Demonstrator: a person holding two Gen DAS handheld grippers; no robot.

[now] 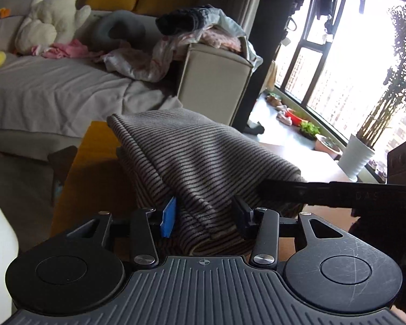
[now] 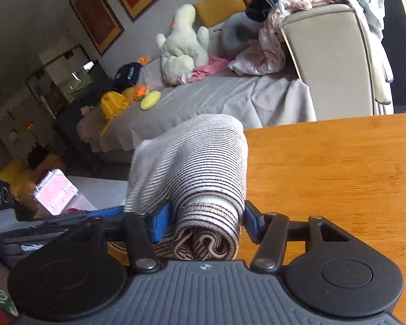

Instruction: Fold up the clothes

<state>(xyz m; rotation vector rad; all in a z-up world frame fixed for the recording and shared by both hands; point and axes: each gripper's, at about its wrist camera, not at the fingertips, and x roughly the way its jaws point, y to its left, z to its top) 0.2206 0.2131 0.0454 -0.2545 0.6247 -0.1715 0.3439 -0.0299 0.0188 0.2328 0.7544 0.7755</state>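
Left wrist view: the left claw (image 1: 206, 216) is clamped narrow on the striped garment (image 1: 200, 151), which rises toward 12 o'clock.

Right wrist view: the right claw (image 2: 207, 223) grips the garment's rolled end; the wooden table (image 2: 338, 168) lies at 3 o'clock.

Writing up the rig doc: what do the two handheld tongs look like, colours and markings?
Both look alike. Left tongs: black linkage arms with silver pivot screws, two round black discs beside a ribbed grey plate bearing a small crosshair mark, one blue finger pad; the right disc is scratched. Right tongs: same build, blue pads on both fingers. No cables or sleeves show.
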